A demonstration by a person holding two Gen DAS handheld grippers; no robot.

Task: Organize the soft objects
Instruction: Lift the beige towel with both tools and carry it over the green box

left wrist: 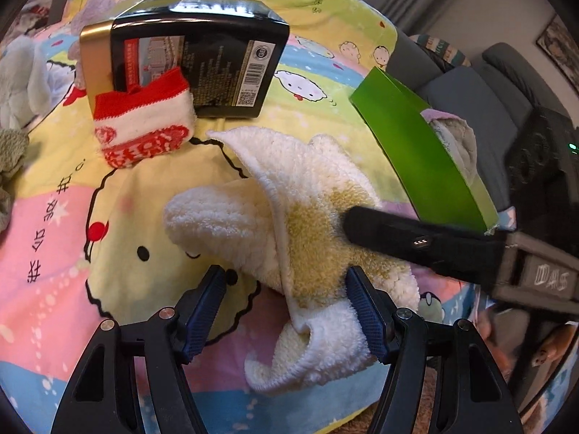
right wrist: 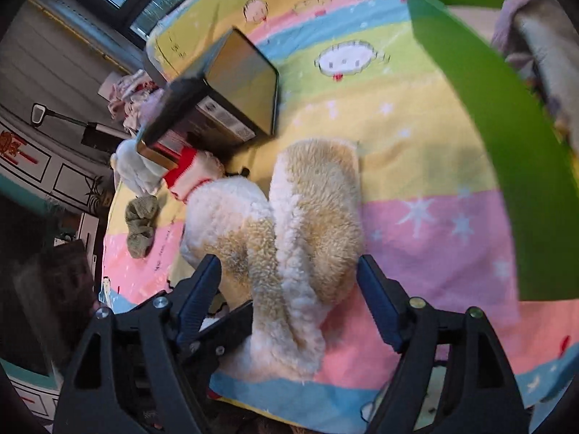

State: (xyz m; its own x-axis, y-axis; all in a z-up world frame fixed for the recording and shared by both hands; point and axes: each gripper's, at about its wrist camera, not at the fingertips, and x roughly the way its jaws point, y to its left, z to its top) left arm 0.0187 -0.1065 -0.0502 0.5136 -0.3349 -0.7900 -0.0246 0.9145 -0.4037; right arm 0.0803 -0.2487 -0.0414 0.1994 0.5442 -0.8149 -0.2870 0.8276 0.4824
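A fluffy cream and yellow towel point(left wrist: 275, 195) lies crumpled on the cartoon bedsheet point(left wrist: 54, 253). My left gripper point(left wrist: 286, 293) is open around the towel's near end. Its right pad touches the pile and its left pad stands clear. A black finger point(left wrist: 398, 235) of the right gripper rests on the towel from the right. In the right wrist view the towel point(right wrist: 311, 217) sits bunched between the fingers of my right gripper point(right wrist: 289, 285), which is open and not pinching it. A red and white sock point(left wrist: 144, 126) lies against a black and gold box point(left wrist: 195, 61).
A green box point(left wrist: 423, 152) at the right holds a grey and lilac cloth point(left wrist: 456, 137). A grey-green cloth point(right wrist: 141, 224) lies near the sheet's left edge, and a pale blue plush cloth point(left wrist: 18, 79) farther left. A grey sofa point(left wrist: 488, 83) stands beyond.
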